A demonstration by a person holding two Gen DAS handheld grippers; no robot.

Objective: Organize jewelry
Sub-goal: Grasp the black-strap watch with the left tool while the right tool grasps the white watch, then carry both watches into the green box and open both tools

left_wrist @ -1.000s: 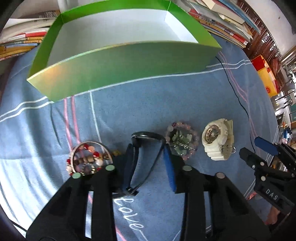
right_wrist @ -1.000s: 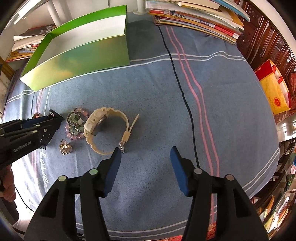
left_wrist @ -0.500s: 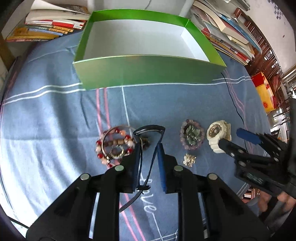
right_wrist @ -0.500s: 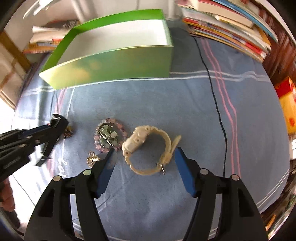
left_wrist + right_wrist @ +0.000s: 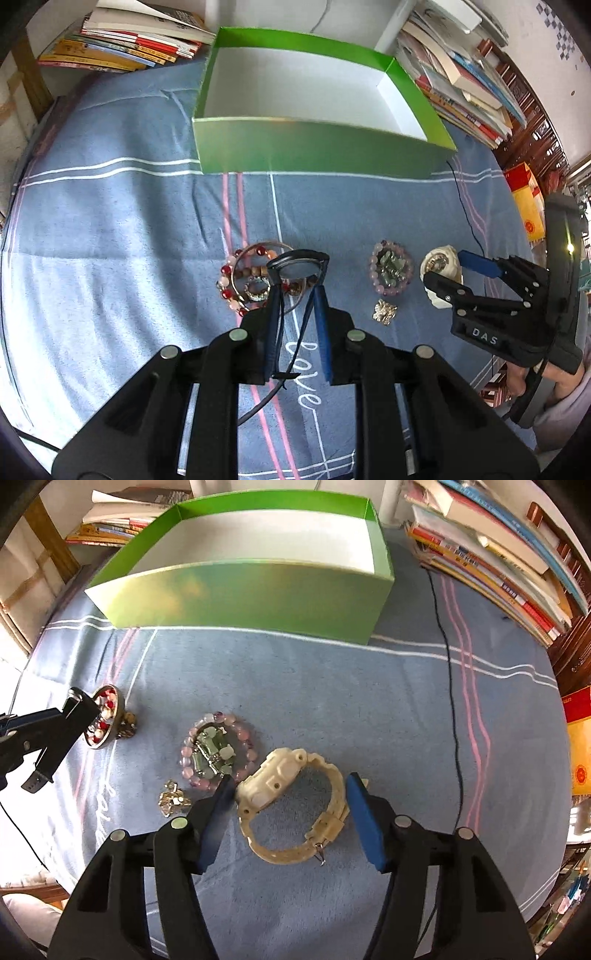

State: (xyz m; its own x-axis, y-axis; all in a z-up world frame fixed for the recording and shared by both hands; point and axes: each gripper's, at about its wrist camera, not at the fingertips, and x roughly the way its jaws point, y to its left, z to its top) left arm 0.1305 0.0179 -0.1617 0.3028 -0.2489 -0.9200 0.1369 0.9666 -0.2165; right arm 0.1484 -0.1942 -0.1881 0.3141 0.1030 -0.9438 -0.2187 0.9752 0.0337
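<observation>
Left gripper clamped dark watch; right gripper spread wide around cream watch; green box stood well apart.

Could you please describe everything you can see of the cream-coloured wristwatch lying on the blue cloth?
The cream wristwatch looks like chunky matte plastic or resin, with a bulky case and a ridged strap buckled into a loop. It lies on its side on the blue cloth, between the open fingers of the right gripper, not yet clamped. The pink bead bracelet sits beside its case.
</observation>
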